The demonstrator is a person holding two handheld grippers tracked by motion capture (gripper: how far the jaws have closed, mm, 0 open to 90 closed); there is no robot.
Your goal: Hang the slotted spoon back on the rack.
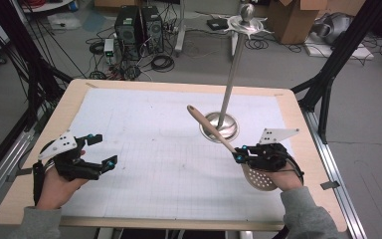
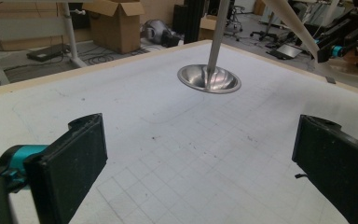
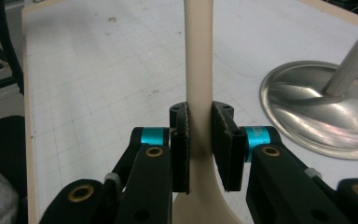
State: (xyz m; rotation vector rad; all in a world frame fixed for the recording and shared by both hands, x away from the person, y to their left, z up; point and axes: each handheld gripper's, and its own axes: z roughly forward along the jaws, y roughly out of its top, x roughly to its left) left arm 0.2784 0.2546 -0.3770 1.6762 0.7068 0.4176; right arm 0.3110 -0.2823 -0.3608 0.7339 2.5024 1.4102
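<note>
Right gripper (image 3: 199, 140) jaws tight on slotted spoon (image 1: 229, 146), its perforated bowl in high view; left gripper (image 2: 200, 158) jaws wide, empty.

You have nothing to read here: no word, label, brand or number shows on any surface. The white mat (image 1: 169, 149) on your table carries only a faint printed grid, unnumbered, and the cardboard boxes (image 1: 298, 17) behind it are too blurred to read.

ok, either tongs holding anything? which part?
Right tongs clamp the slotted spoon on its handle, just above the bowl. Left tongs are open, holding nothing.
</note>
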